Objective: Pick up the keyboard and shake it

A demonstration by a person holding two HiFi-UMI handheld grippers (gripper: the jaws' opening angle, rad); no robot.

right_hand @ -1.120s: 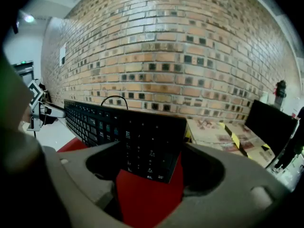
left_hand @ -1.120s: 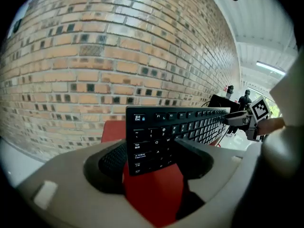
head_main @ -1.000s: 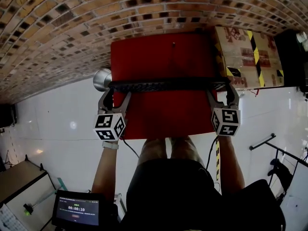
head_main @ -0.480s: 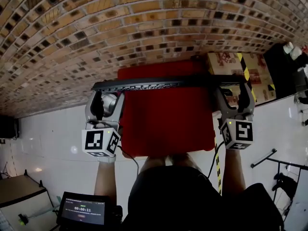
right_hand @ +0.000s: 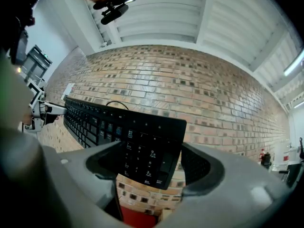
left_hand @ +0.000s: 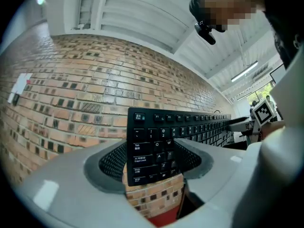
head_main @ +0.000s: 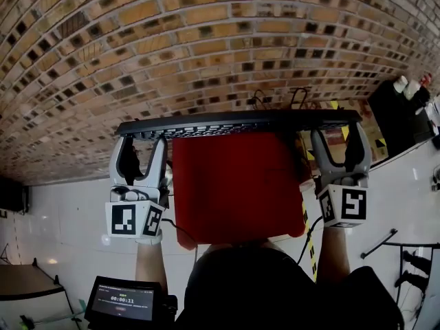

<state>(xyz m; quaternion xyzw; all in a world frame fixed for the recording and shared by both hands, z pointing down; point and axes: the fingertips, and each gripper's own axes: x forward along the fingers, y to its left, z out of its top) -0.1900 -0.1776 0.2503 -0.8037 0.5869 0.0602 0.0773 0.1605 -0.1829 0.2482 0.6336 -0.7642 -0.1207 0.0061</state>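
A long black keyboard hangs level in the air in front of the brick wall, above the far edge of the red table. My left gripper clamps its left end, keys facing the camera in the left gripper view; its jaws are closing on it. On the number-pad end, my right gripper is shut. The keyboard's thin cable loops up behind its far edge.
The brick wall fills the background. A cardboard box with yellow-black tape sits right of the table, partly hidden by the keyboard. Black equipment stands at far right. A small timer screen is at the lower left.
Both grippers have carried the keyboard upward and away from the red table, from low over its top to level with the brick wall. The grip on both ends looks unchanged.
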